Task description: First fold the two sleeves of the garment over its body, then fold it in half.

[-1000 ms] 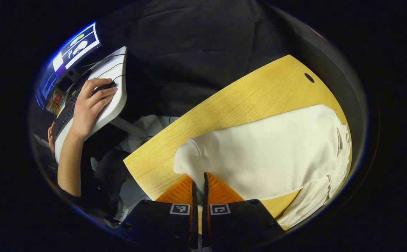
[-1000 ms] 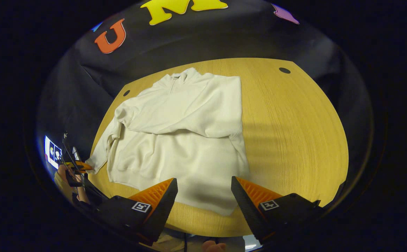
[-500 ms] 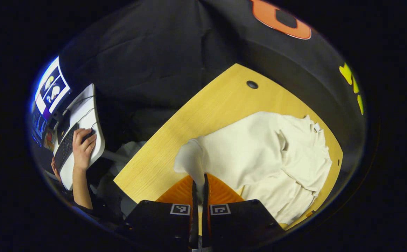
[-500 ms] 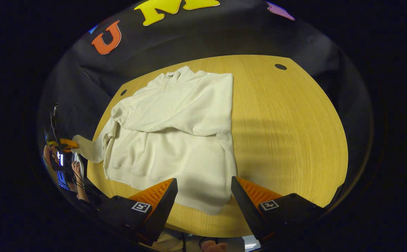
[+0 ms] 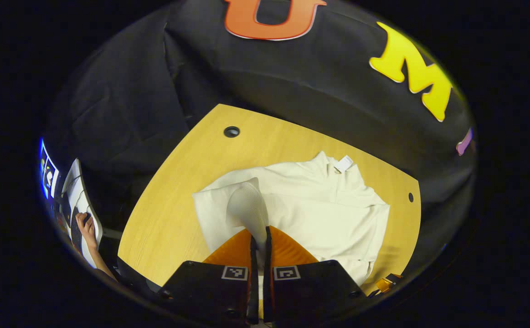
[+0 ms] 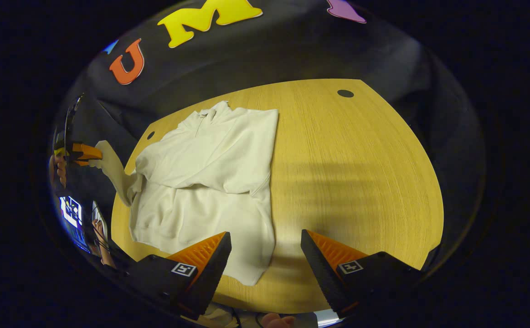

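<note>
1. On the wooden table (image 6: 351, 182) lies the cream garment (image 6: 210, 182), spread over the table's left half in the right gripper view, collar toward the booth wall and hem toward me.
2. My left gripper (image 5: 259, 243) has its jaws pressed together on the cuff (image 5: 251, 205) of one sleeve; the ribbed cuff stands up from between the fingers and hangs above the garment's body.
3. From the right gripper view, the left gripper (image 6: 84, 153) sits off the table's left edge, raised, with the sleeve (image 6: 114, 173) stretched from it down to the garment's shoulder.
4. The other sleeve (image 6: 201, 171) is already folded across the chest, lying flat on the body.
5. My right gripper (image 6: 265, 255) has its jaws spread wide and pinches nothing; it hovers over the near table edge, with the hem's corner (image 6: 251, 269) lying between the fingers in that view.
6. Collar (image 5: 333, 165) and a small white tag (image 5: 345, 162) show at the garment's far end in the left gripper view.
7. Two dark round holes mark the tabletop, one (image 5: 231, 131) near the far left corner in the left gripper view, one (image 6: 345, 93) near the far right corner in the right gripper view.
8. At the left edge of the left gripper view, a person's hand (image 5: 86, 225) rests at a white desk (image 5: 79, 191) beside a lit screen (image 5: 46, 168).
</note>
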